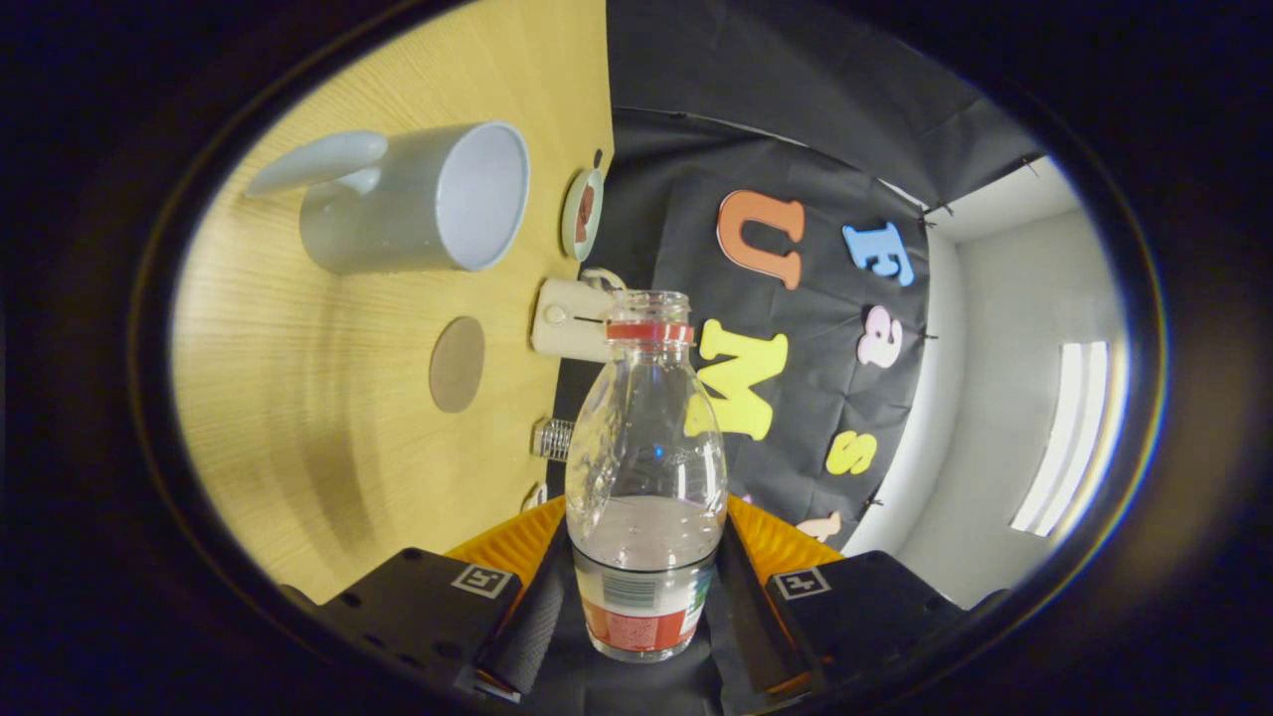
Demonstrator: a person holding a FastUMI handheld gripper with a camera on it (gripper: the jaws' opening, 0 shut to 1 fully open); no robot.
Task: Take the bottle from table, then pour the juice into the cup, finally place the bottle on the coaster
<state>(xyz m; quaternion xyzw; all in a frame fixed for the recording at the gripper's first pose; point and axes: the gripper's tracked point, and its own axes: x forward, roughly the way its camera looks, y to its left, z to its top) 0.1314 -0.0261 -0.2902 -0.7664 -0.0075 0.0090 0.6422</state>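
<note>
No words or numbers are showing clearly enough to read. The bottle [644, 467], which the jaws of the gripper [641, 607] are clamping from both sides, is wearing a label [641, 609] with a barcode strip and a red band, but its print is coming through too blurred to make out. Square coded markers [481, 580] are sitting on the gripper's body, carrying patterns, not text.

Tongs [644, 607] rolled sideways, both fingers [527, 622] clamped on bottle [644, 467]
</note>
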